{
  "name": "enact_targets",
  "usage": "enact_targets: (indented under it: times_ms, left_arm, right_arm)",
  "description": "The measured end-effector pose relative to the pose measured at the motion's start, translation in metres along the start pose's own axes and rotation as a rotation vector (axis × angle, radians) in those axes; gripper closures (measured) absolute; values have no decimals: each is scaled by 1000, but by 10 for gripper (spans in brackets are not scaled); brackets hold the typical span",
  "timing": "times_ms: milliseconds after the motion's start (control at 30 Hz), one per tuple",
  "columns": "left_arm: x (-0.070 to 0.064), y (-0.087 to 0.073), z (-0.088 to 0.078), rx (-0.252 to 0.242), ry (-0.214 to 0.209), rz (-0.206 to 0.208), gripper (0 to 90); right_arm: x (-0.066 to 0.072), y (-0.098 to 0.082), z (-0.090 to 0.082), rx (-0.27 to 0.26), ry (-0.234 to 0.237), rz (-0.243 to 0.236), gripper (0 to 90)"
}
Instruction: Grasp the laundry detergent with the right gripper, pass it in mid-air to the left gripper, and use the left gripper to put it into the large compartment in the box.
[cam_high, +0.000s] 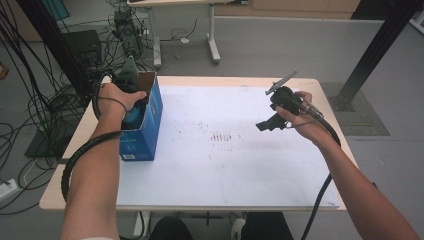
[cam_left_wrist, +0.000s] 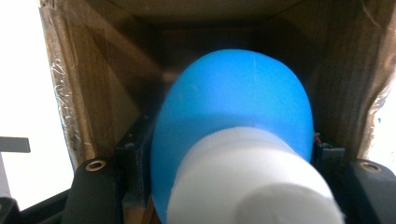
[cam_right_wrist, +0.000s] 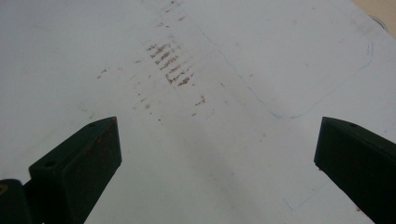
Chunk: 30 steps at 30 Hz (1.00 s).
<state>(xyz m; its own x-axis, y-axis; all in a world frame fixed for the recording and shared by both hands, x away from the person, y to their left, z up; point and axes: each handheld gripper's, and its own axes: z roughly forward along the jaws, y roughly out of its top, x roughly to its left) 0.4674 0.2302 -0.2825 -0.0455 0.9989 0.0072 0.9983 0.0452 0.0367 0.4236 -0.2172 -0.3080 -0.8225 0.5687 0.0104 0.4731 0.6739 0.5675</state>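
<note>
**R1:** Left gripper (cam_left_wrist: 232, 196) check: we have it reaching down into the open top of the blue carton (cam_high: 150, 120), which stands upright near the left edge of the surface (cam_high: 260, 82). Can we confirm the grip?

**R2:** Confirmed from the left gripper view. We see the blue bottle (cam_left_wrist: 233, 107) sitting squarely between the two black jaws, its white cap (cam_left_wrist: 252, 182) pointing back toward the camera and its rounded body pointing deeper into the carton. The jaws are clamped on its sides, one on each flank just behind the cap. Brown cardboard walls surround the bottle on all sides, so we log it as inside the carton.

**R1:** And from the high view?

**R2:** We make out a patch of the blue bottle under the left hand (cam_high: 120, 97), within the carton's mouth.

**R1:** Right gripper (cam_right_wrist: 217, 149)?

**R2:** We note its jaws spread wide with nothing between them. It hangs above the white sheet (cam_high: 225, 170) covering the surface, over towards the right side, well apart from the carton. Reddish-brown smudges (cam_right_wrist: 170, 65) mark the sheet ahead of it.
</note>
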Motion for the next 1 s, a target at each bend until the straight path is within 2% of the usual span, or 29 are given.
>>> enact_targets:
  times_ms: [1000]
  left_arm:
    - [0,0,1,-3,-4,5,350]
  right_arm:
    - [2,3,2,-2,4,-5,7]
